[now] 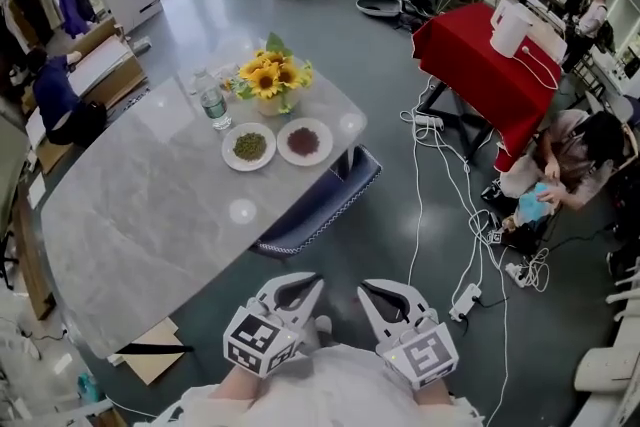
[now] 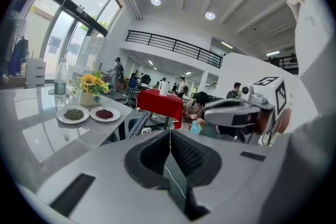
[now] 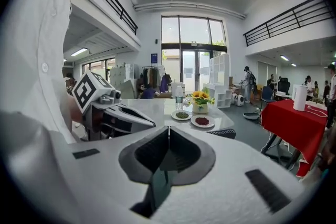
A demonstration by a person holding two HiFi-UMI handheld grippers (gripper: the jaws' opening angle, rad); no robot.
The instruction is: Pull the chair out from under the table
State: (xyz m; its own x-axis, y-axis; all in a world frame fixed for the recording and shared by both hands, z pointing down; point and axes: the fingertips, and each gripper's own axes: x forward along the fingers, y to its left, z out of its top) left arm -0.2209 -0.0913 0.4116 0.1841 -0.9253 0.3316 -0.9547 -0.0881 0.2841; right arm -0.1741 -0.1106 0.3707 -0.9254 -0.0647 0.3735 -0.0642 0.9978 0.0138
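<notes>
We held the left gripper (image 1: pixel 303 285) and the right gripper (image 1: pixel 377 291) side by side close to our body, each with its jaws pressed together on nothing. The chair (image 1: pixel 322 203) sat tucked under the near edge of the table (image 1: pixel 140 215), ahead of both grippers and apart from them.

On the table stood sunflowers (image 1: pixel 272 78), a water bottle (image 1: pixel 212 102), a plate of green grains (image 1: pixel 249 147) and a plate of dark red ones (image 1: pixel 304 141). White cables (image 1: pixel 440 177) trailed over the floor right of the chair to a power strip (image 1: pixel 466 299). Beyond stood a red-covered table (image 1: pixel 470 65), with a person (image 1: pixel 575 165) crouched beside it.

The tabletop hid most of the chair; only a blue padded part showed. The table was grey marble, the floor (image 1: pixel 360 65) grey and glossy, in an open hall with tall windows (image 3: pixel 193 63).
</notes>
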